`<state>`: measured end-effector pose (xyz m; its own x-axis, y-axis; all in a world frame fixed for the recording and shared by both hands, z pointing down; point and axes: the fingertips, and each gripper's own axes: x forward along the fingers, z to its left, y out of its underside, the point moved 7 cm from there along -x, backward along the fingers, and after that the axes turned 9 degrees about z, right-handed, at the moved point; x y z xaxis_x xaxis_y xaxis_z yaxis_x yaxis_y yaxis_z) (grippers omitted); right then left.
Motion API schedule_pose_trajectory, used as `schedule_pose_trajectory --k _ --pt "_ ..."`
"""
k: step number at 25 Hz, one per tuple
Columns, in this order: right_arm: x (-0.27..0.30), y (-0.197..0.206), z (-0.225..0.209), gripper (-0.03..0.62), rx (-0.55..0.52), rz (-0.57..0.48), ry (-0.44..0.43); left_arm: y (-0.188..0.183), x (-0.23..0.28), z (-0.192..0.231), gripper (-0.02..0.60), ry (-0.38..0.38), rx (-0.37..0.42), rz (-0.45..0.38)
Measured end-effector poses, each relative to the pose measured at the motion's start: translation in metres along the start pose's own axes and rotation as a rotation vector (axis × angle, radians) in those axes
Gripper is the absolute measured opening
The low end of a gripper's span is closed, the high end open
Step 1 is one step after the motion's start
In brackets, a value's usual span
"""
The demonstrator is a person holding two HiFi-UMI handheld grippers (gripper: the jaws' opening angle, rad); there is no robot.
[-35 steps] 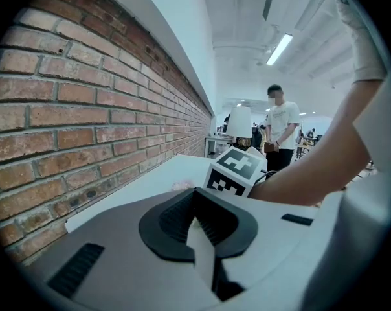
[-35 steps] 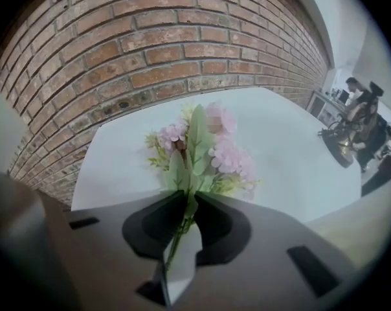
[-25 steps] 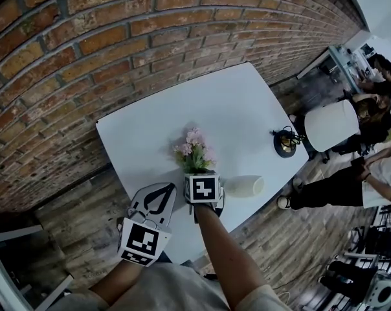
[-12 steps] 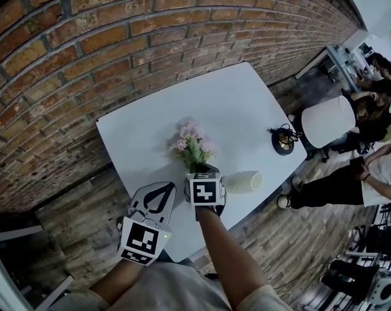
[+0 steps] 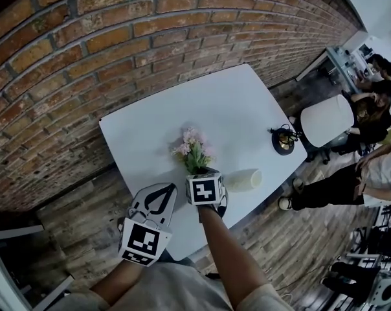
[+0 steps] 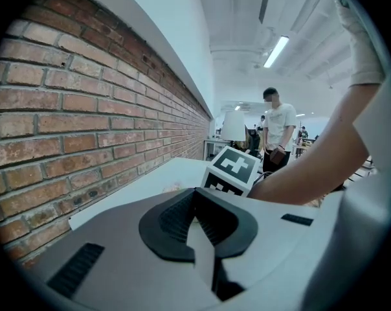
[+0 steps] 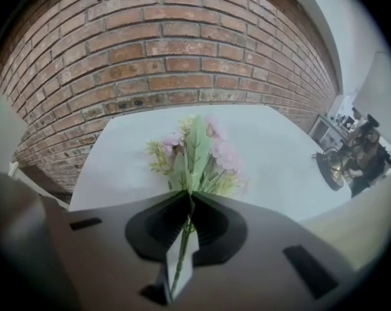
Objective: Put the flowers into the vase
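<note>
A small bunch of pink flowers with green leaves (image 5: 194, 151) stands up from my right gripper (image 5: 199, 172), above the near part of the white table (image 5: 234, 102). In the right gripper view the gripper (image 7: 190, 196) is shut on the thin green stems, and the blooms (image 7: 195, 151) fan out beyond the tips. A white vase (image 5: 244, 180) rests on the table just right of that gripper. My left gripper (image 5: 166, 188) hangs at the table's near edge, left of the right one, shut with nothing in it (image 6: 197, 192).
A black and gold object (image 5: 285, 141) sits near the table's right edge. A brick wall (image 5: 118, 37) runs along the far side. A white lampshade (image 5: 330, 122) and seated people are off to the right, over a wooden floor.
The flower bunch has rolled slightly with the right gripper. The left gripper has stayed put.
</note>
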<state>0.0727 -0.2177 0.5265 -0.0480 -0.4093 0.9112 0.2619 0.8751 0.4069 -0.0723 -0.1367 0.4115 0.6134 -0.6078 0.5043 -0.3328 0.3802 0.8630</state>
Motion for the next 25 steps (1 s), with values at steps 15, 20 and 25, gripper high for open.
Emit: schedule_pose_trajectory --k 15,20,25 --pt "0.026 0.004 -0.003 0.048 -0.028 0.124 -0.002 0.001 0.001 0.009 0.008 -0.029 -0.015 0.007" --pt "0.026 0.003 -0.001 0.022 -0.045 0.125 -0.025 0.0 0.002 0.009 0.008 -0.025 -0.017 0.006" --pt "0.025 0.002 0.004 0.017 -0.069 0.114 -0.03 0.0 0.001 0.007 0.008 -0.019 -0.014 0.005"
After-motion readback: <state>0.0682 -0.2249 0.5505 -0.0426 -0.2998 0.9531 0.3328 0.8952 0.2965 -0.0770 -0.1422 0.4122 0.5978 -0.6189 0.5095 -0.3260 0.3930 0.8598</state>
